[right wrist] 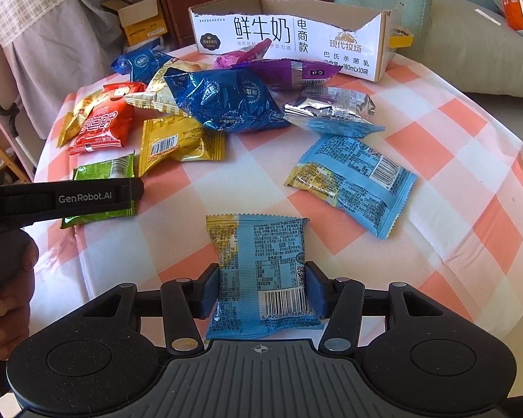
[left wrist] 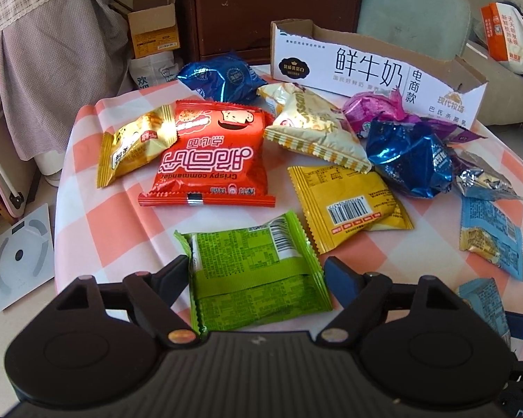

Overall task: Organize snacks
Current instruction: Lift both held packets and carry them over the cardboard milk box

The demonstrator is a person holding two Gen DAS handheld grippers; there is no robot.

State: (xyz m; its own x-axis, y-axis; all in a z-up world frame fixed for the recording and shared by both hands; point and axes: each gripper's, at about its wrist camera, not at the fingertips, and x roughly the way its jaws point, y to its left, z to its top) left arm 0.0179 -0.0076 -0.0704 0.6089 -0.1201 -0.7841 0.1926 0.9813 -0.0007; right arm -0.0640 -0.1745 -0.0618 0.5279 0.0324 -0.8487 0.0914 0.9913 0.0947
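Covering the table is a pink-and-white checked cloth (right wrist: pixel 436 132), bright with sunlight and creased near its left edge, and snack packets are scattered right across it. At the far side stands a torn-open white milk carton box (left wrist: pixel 376 69), apparently empty from here, with a dark wooden cabinet (left wrist: pixel 272 7) behind it, a small open cardboard box (left wrist: pixel 153 24) on the floor to the left, pale checked fabric (left wrist: pixel 45 52) hanging further left, and a grey-green cushion (left wrist: pixel 411 10) on a sofa to the right. A white bathroom scale (left wrist: pixel 21 254) lies on the floor beside the table. Now the left gripper (left wrist: pixel 254 271): its jaws stand apart, either side of the green packet (left wrist: pixel 258 278), which lies flat on the cloth, pads not pressing on it. Over to the right gripper (right wrist: pixel 261 289): jaws clamped on the light blue packet (right wrist: pixel 261 261), barcode side up, squeezed in at the middle. Just beyond it lies another light blue packet (right wrist: pixel 352 184), and further back a red packet (left wrist: pixel 212 160), a yellow packet (left wrist: pixel 348 202), two shiny dark blue bags (right wrist: pixel 226 104) and a purple packet (right wrist: pixel 286 73) crowd in front of the box. A person's hand (right wrist: pixel 3 299) shows at the left edge of the right wrist view, gripping the other tool's handle.
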